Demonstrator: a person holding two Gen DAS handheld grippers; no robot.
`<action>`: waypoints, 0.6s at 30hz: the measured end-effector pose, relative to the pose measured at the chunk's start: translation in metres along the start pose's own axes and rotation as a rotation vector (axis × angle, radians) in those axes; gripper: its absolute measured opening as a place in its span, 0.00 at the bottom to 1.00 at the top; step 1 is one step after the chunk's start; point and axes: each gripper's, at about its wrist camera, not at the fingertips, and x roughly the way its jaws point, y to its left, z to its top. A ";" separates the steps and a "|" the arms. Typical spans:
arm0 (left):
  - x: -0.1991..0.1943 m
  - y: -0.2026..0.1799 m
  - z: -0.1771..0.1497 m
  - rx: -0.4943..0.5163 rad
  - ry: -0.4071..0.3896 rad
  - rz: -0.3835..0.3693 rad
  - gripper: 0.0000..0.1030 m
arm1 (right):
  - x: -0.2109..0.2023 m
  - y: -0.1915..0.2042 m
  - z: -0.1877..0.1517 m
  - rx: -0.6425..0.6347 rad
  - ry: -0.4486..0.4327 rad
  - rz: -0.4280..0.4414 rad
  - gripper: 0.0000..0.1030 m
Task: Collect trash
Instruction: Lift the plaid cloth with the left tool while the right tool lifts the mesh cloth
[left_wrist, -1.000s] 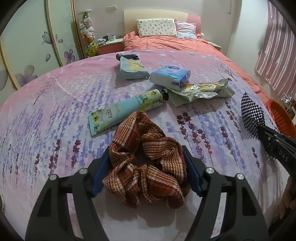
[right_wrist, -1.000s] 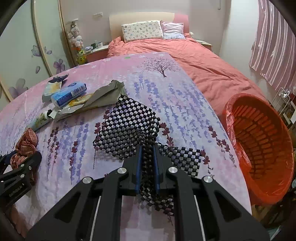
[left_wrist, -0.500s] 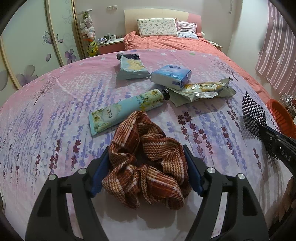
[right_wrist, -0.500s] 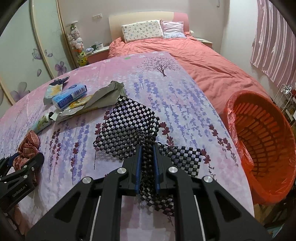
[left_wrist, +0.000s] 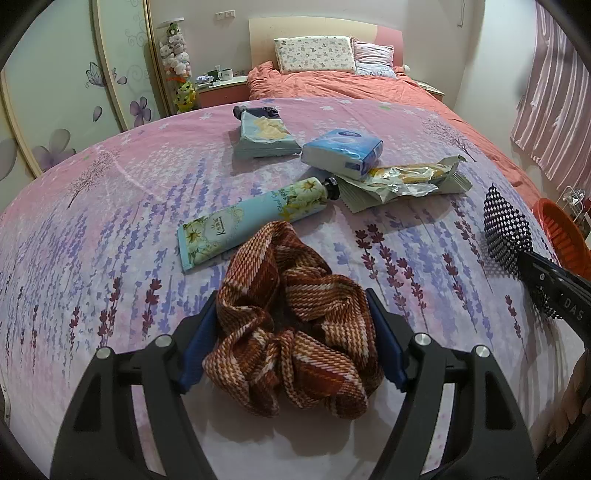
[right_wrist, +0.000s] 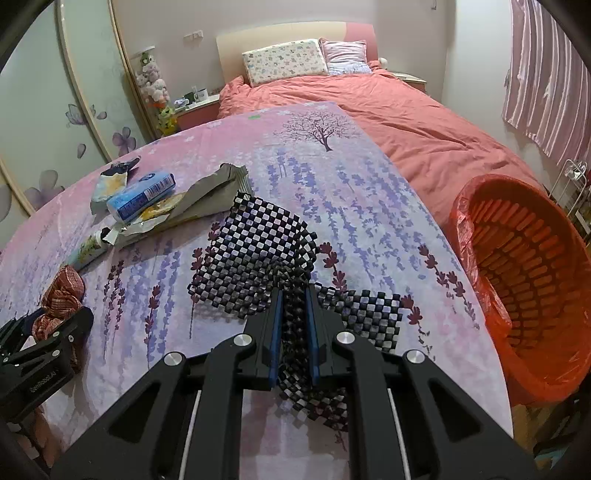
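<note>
On the left, the left tongs (left_wrist: 291, 343) straddle the scrunchie (left_wrist: 291, 332), a bunched brown plaid ring lying on the flowered bedspread (left_wrist: 110, 221). Their jaws stand wide, blue pads touching or just beside its flanks; whether they press I cannot tell, so I read them as apart, not gripping. Beyond the scrunchie lies the tube (left_wrist: 255, 218), its long axis slanting from near-left to far-right, cap end pointing toward the wrapper (left_wrist: 402, 181) and the tissue pack (left_wrist: 341, 151); a snack bag (left_wrist: 264, 136) sits farther back.

Moving right, the right tongs (right_wrist: 293, 332) are clamped on the mesh mat (right_wrist: 255, 251), a checkered black sheet pinched at a gathered fold, the rest fanning out ahead over the bedspread and trailing down by the pads.

Farthest right, past the bed edge and lower, stands the bin (right_wrist: 535, 266), orange and lined, mouth tilted toward the bed. It lies right of the mat, so the right hand is much the nearer; the coming move looks like a swing rightward over the rim.
</note>
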 end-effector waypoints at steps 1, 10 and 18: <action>0.000 0.000 0.000 0.000 0.000 0.000 0.71 | 0.000 0.000 0.000 0.001 0.000 0.002 0.12; 0.000 0.003 0.000 -0.003 -0.002 -0.012 0.71 | 0.000 -0.001 0.000 0.000 0.000 0.000 0.12; -0.012 0.009 -0.020 0.029 -0.009 -0.029 0.62 | -0.004 -0.003 -0.003 0.018 -0.004 0.009 0.12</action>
